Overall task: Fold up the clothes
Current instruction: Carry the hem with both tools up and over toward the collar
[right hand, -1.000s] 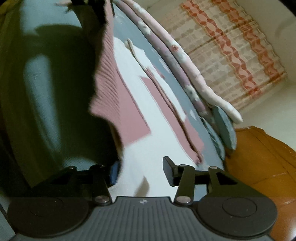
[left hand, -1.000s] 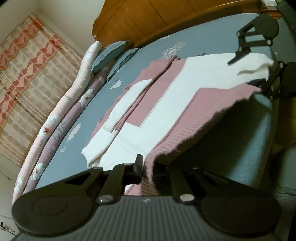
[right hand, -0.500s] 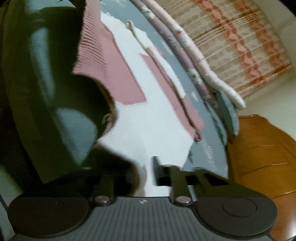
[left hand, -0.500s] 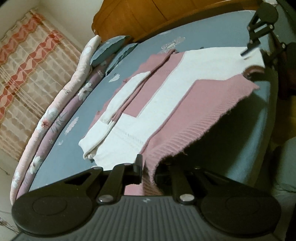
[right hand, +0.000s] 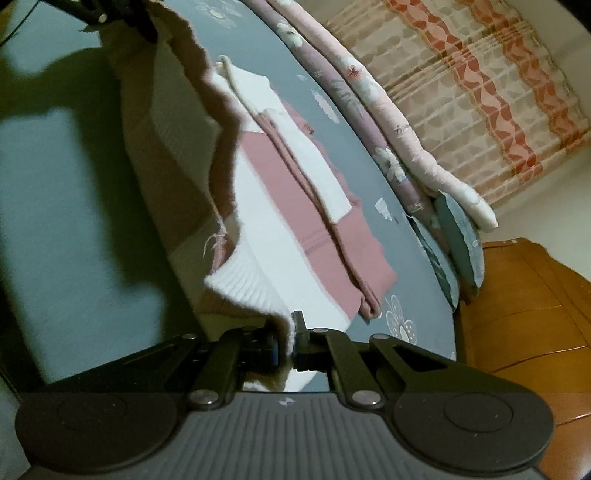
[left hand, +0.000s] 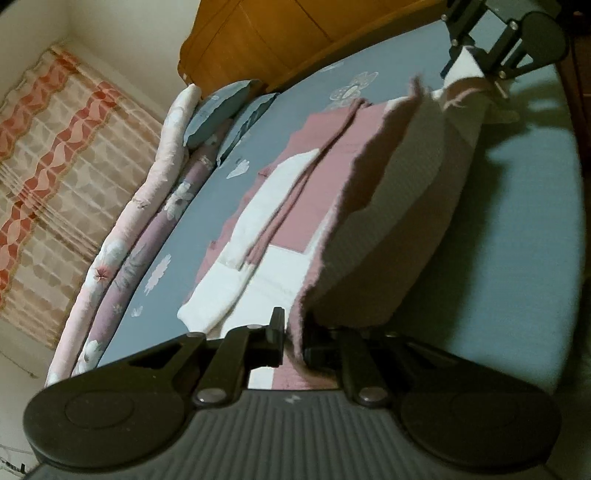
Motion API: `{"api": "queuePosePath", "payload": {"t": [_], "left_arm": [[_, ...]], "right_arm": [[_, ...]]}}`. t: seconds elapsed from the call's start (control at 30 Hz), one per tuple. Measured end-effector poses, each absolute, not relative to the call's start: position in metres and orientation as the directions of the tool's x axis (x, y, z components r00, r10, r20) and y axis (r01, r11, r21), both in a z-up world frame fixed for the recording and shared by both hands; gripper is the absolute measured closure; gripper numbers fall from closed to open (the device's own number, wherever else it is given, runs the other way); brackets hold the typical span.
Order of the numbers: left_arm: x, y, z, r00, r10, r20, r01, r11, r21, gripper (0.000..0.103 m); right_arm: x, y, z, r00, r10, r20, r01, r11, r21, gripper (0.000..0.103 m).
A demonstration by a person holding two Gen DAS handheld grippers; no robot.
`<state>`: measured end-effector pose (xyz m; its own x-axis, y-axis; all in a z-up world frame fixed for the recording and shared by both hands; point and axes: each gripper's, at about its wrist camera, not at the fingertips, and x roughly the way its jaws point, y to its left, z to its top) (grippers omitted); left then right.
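Observation:
A pink and white knitted sweater (left hand: 306, 206) lies spread on the blue-grey bed (left hand: 517, 221). Its near edge is lifted off the sheet and hangs as a raised flap between both grippers. My left gripper (left hand: 293, 339) is shut on the pink hem. In its view the right gripper (left hand: 465, 62) shows at the top right, pinching a white corner. The right wrist view shows my right gripper (right hand: 291, 343) shut on the white ribbed edge of the sweater (right hand: 280, 173). There the left gripper (right hand: 144, 26) is at the top left, still holding the hem.
A rolled floral quilt (left hand: 147, 206) runs along the bed's far side, with two blue pillows (left hand: 218, 110) by the wooden headboard (left hand: 280, 40). A patterned curtain (left hand: 48, 147) hangs behind. Bare sheet (right hand: 44, 206) lies under the lifted flap.
My right gripper went from open over the white fabric to shut on the ribbed edge, then rose. The near edge of the sweater has lifted off the bed into a standing flap.

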<state>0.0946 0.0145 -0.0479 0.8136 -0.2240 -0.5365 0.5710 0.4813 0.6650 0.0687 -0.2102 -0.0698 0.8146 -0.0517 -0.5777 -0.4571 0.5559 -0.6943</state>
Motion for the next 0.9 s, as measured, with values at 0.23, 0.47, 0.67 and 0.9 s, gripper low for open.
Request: {"api": "queuePosePath", "payload": {"t": [0.23, 0.47, 0.67, 0.9], "left_arm": [[0.148, 0.009, -0.034, 0.78, -0.217, -0.587, 0.609, 0.481, 0.631, 0.095], [0.198, 0.007, -0.023, 0.768, -0.206, -0.607, 0.618, 0.488, 0.616, 0.096], [0.23, 0.01, -0.014, 0.774, -0.203, -0.599, 0.606, 0.508, 0.612, 0.098], [0.259, 0.027, -0.006, 0.705, -0.237, -0.669, 0.666, 0.545, 0.509, 0.09]], "right_arm": [[0.118, -0.216, -0.058, 0.784, -0.045, -0.619, -0.48, 0.589, -0.65, 0.096], [0.17, -0.222, -0.046, 0.78, -0.046, -0.624, -0.471, 0.614, -0.633, 0.097], [0.206, -0.218, -0.04, 0.792, -0.044, -0.609, -0.465, 0.602, -0.649, 0.096], [0.232, -0.211, -0.044, 0.77, -0.047, -0.637, -0.498, 0.581, -0.644, 0.096]]}}
